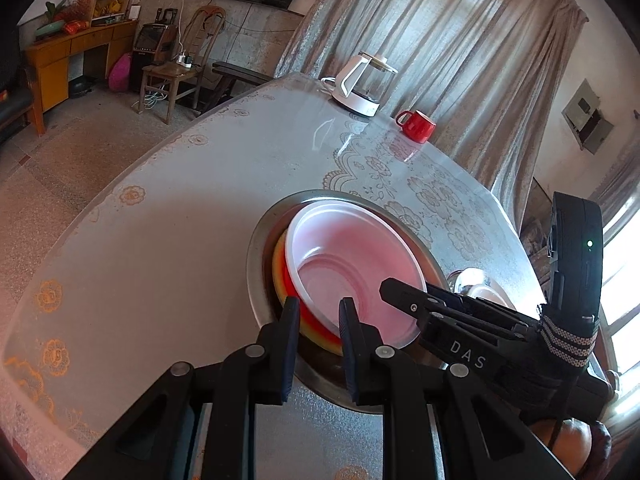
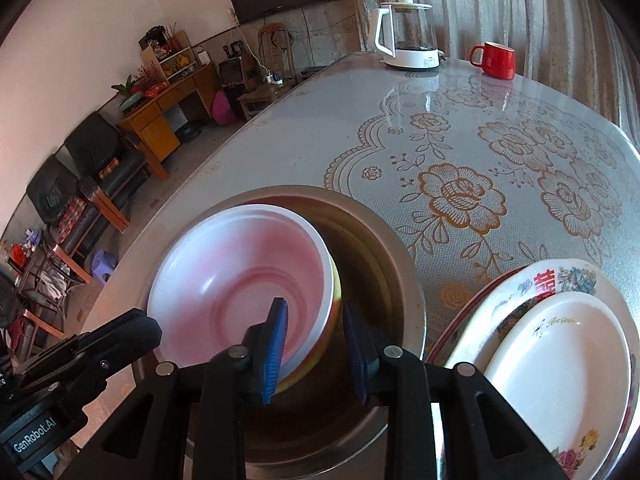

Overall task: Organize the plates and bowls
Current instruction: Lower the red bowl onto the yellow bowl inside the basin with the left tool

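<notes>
Nested in a round steel basin (image 2: 400, 280) near the table edge, light, slippery white plastic bowls (image 2: 240, 276) are rim-straddled by the slightly parted right gripper (image 2: 316, 350); the left gripper (image 1: 320, 344) pinches their near rim.

The right claw (image 2: 314, 354) straddles the white bowl's (image 2: 240, 280) rim inside the steel basin (image 2: 400, 280).

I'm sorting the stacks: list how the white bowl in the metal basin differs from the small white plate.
The white bowl is deep; the small white plate is shallow.
The bowl's inside looks pinkish and unmarked; the plate bears small gold lettering.
The bowl sits on coloured bowls in the metal basin; the plate lies on a floral plate beside it.
Both are round and top a stack.
</notes>
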Tool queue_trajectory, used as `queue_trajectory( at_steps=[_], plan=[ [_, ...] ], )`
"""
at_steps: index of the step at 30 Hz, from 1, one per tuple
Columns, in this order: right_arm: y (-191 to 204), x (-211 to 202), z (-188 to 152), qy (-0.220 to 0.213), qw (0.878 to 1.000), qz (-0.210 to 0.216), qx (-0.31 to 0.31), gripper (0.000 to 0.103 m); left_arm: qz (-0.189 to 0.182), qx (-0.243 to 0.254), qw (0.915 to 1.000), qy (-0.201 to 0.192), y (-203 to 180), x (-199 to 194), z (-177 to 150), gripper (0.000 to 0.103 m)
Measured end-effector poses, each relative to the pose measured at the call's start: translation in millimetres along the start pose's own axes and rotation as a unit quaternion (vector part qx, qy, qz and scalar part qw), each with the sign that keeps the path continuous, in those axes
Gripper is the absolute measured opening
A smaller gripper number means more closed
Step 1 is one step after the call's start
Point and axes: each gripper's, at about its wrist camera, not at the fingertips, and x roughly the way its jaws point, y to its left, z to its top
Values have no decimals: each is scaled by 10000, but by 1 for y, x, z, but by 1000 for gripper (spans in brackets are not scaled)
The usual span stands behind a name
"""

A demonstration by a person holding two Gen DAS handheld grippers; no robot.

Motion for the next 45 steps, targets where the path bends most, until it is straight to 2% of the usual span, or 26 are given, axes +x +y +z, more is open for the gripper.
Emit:
queue_trajectory(
  at_steps=[6, 10, 16, 25, 35, 45],
  plan=[
    [16, 2, -7, 170, 9954, -542, -768, 21, -44, 106, 9999, 37, -5, 3, -3, 22],
    [18, 0, -11, 243, 9922, -688, -1012, 20, -24, 184, 9998, 22, -9, 3, -4, 24],
    [18, -5, -14, 275, 9916, -729, -1037, 17, 33, 274, 9996, -26, -13, 0, -7, 27],
    [18, -8, -17, 164, 9954, -501, -798, 24, 130, 346, 9993, -93, -16, -3, -9, 32],
    [11, -31, -24, -325, 9985, -267, -348, 27, 281, 425, 9984, -252, -16, -11, -9, 38],
    [-6, -54, -36, -641, 9977, -220, 45, 27, 406, 351, 9981, -315, -7, -19, -14, 39]
  ],
)
